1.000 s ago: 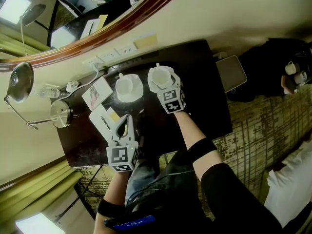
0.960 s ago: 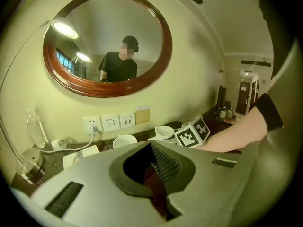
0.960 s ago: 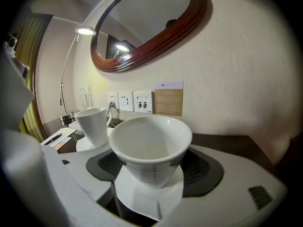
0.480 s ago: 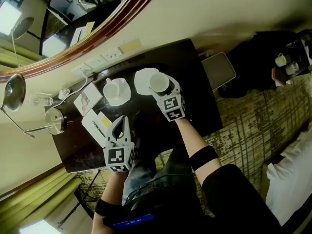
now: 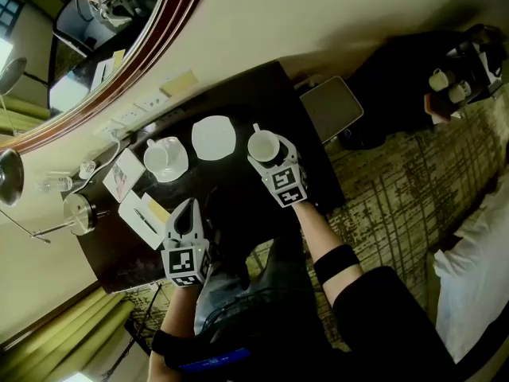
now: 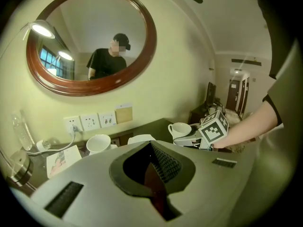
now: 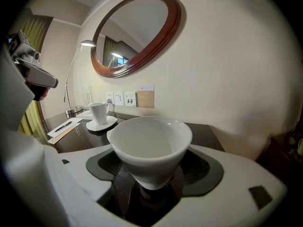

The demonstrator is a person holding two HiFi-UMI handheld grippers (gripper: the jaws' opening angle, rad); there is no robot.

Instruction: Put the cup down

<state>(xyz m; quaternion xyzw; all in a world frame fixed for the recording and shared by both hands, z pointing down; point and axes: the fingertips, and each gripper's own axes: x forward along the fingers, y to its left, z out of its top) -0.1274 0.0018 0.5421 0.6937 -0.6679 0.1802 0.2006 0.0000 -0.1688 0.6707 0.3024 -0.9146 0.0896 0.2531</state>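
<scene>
My right gripper is shut on a white cup, its jaws clasping the lower body. The cup stands upright and empty. It hangs over the dark table, just right of an empty white saucer; the handle points toward the wall. A second cup sits on its own saucer further left, also seen as the second cup. My left gripper is shut on nothing near the table's front edge. In its view the held cup shows to the right.
A notepad with a pen, a printed card and a round lamp base occupy the table's left end. Wall sockets and an oval mirror back the table. A grey tray lies off the right end, above patterned carpet.
The right gripper carried the cup off the saucer toward the right, leaving that saucer bare. The left gripper has shifted a little along the table's front edge, still shut.
</scene>
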